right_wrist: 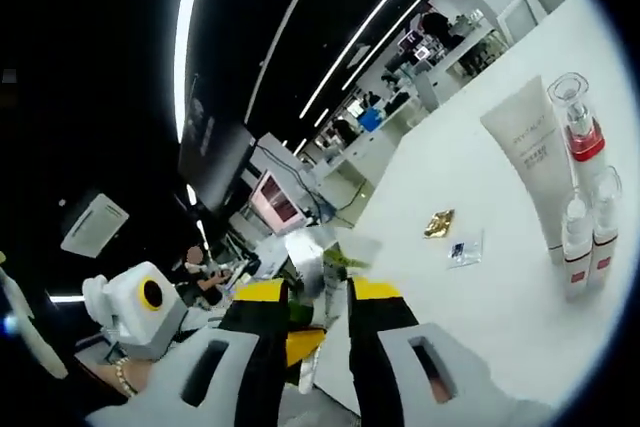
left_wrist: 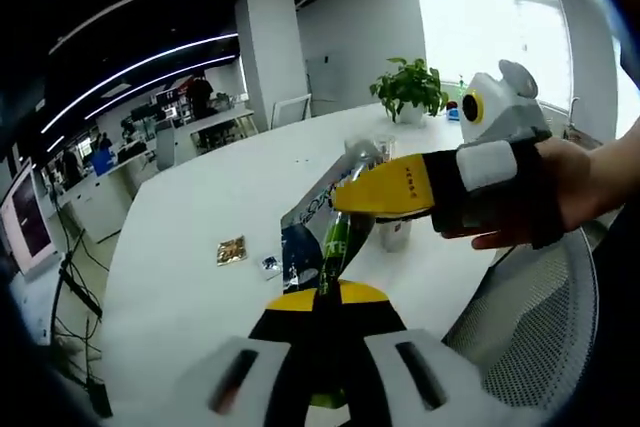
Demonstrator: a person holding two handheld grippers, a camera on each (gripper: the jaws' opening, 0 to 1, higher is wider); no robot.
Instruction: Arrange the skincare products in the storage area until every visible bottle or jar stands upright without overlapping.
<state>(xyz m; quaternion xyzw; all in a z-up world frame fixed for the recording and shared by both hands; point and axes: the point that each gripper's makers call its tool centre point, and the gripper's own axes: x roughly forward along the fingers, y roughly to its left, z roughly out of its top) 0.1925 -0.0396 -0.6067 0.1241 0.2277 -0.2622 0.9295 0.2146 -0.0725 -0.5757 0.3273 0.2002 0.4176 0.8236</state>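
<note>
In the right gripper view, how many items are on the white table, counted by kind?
White tube: 1
Clear-capped bottle: 1
Small red-labelled bottles: 2
Flat sachets: 2
Total: 6

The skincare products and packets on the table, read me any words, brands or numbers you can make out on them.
None reads clearly.
White tube: a grey line of lettering, too blurred to read.
Silver pouch in the left claw: blurred letters.
Right claw: tiny dark marking, illegible.
Red-banded spray bottle and two small bottles: no readable text.
</note>
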